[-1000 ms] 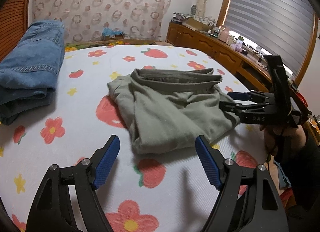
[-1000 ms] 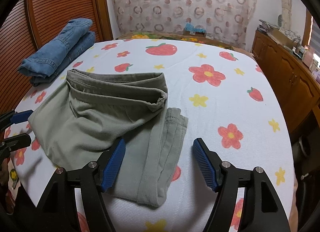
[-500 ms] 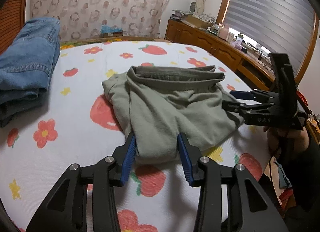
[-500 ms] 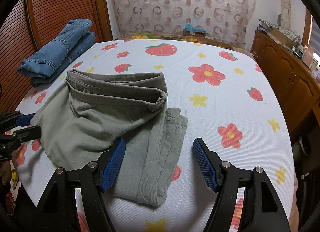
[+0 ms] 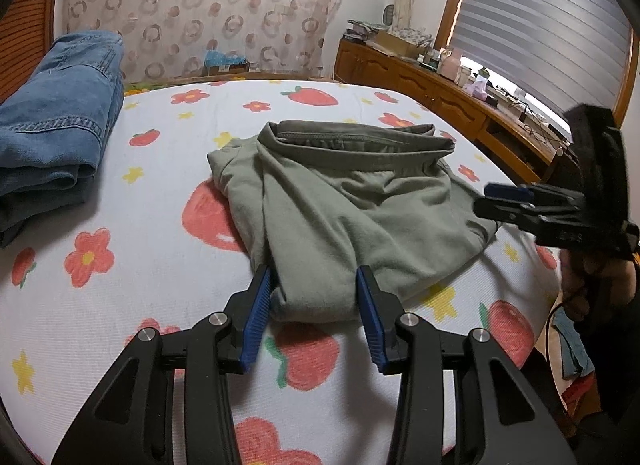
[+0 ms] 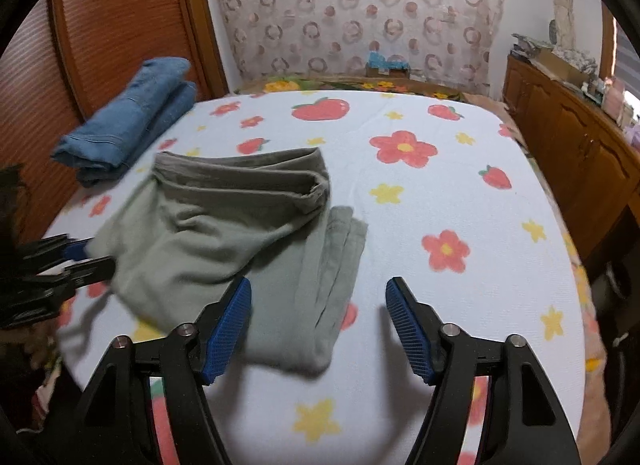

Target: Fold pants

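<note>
Strawberry-and-flower bedding covered the bed (image 5: 132,225), with folded jeans (image 5: 56,137) at its far left by the wooden wardrobe doors. Green pants (image 5: 340,217) lay partly folded at the near middle, waistband on the far side. The left hand-held gripper (image 5: 314,307) had its blue pads squeezed against the near folded end of the pants, a wad of cloth bunched between them. The right hand-held gripper (image 6: 318,325) was closing over the stacked leg hems at the right side (no pad pressing cloth there yet).

A risk, as I judged it: the left pinch held a thick bunch, so only the top layers might lift and the fold slide apart. The right pads might close beside the hems rather than on them. Open bedding lay far and right; the near edge of the bed was close.
</note>
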Demonstrator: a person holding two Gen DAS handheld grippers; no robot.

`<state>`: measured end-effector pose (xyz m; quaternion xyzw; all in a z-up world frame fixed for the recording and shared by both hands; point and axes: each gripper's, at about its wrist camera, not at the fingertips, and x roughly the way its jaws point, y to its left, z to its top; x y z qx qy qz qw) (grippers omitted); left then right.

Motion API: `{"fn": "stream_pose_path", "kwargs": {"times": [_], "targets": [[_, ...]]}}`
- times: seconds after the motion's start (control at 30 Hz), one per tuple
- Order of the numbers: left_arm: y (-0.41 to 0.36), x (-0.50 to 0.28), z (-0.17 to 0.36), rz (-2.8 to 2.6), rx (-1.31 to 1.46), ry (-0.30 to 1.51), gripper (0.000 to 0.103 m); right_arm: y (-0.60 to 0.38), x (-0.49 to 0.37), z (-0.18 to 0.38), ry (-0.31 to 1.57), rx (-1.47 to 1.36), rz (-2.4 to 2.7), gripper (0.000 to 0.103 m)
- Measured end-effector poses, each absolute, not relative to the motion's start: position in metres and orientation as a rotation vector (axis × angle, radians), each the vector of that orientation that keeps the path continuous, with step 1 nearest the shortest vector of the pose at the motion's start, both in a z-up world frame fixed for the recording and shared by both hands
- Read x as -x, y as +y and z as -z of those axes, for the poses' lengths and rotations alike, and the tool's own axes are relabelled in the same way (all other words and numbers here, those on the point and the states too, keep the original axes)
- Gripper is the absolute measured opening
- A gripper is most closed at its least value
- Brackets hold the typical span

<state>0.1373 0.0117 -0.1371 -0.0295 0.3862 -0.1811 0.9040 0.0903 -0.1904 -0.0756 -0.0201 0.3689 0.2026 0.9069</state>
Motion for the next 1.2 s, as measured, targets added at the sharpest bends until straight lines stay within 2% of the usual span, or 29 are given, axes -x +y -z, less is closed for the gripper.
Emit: {"fn": "stream_pose_path", "kwargs": {"times": [0.13,0.2,0.27,0.33,0.37,0.73,0.8,0.83,0.9,0.93,0.97,1.0,1.2], "targets": [[0.011,-0.135,0.135,0.383,0.072,0.785,0.034,-0.191,-0.078,0.081,0.780,0.033,-0.463,0.047],[0.010,-0.132,0.133,0.383,0.072,0.772,0.023,-0.188,-0.076,0.084,0.785,0.044,-0.466,0.040],[0.010,-0.130,0.129,0.380,0.073,0.756,0.018,-0.188,-0.077,0.084,0.781,0.055,-0.457,0.018],[0.012,-0.127,0.124,0.373,0.079,0.741,0.016,-0.191,-0.077,0.084,0.772,0.057,-0.450,0.008],[0.013,-0.125,0.121,0.373,0.082,0.732,0.015,-0.193,-0.075,0.081,0.756,0.051,-0.446,0.007],[0.009,-0.084,0.104,0.416,0.064,0.730,0.015,-0.207,-0.036,0.064,0.718,0.031,-0.489,0.007],[0.010,-0.085,0.108,0.404,0.055,0.750,0.019,-0.206,-0.036,0.065,0.728,0.046,-0.486,0.007],[0.011,-0.086,0.111,0.396,0.056,0.759,0.020,-0.205,-0.036,0.064,0.726,0.060,-0.477,0.009],[0.013,-0.088,0.113,0.382,0.056,0.768,0.032,-0.203,-0.036,0.061,0.712,0.079,-0.476,0.016],[0.014,-0.089,0.114,0.377,0.053,0.768,0.035,-0.203,-0.038,0.060,0.709,0.076,-0.476,0.025],[0.015,-0.090,0.114,0.369,0.046,0.767,0.043,-0.203,-0.041,0.059,0.708,0.073,-0.474,0.034],[0.016,-0.091,0.114,0.357,0.040,0.762,0.049,-0.203,-0.043,0.058,0.704,0.077,-0.467,0.036],[0.019,-0.102,0.114,0.348,0.037,0.774,0.050,-0.191,-0.069,0.059,0.709,0.108,-0.460,0.040]]}}
